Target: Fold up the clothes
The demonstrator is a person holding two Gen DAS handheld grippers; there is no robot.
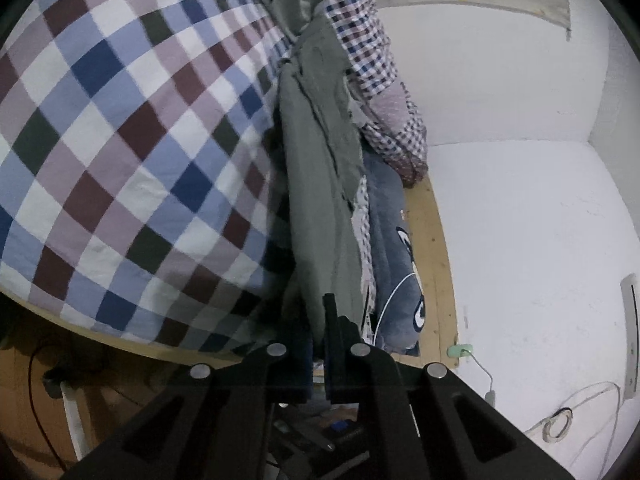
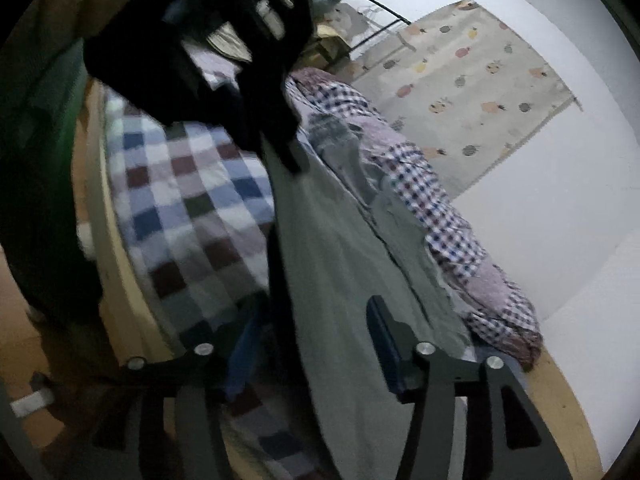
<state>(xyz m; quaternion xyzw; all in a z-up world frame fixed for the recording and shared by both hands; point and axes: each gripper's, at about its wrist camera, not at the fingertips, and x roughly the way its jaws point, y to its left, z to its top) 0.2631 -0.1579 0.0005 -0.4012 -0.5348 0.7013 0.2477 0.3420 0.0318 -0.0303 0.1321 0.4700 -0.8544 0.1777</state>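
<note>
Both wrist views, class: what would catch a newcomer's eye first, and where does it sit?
The grey-green garment hangs stretched down the middle, pinched low in the left gripper. Left of it spreads the big checked bedcover in blue, maroon and white. In the right wrist view the right gripper stands open around the same cloth, and a fruit-patterned hanging marks the white wall.

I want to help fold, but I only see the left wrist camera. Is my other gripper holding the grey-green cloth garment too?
Observer: No. The right gripper is open, and the grey-green cloth garment runs between its fingers.
Operator: What does my left one look like from there?
Observer: The left gripper is a dark, blurred shape at the garment's far end, above the blue, maroon and white checked bedcover.
</note>
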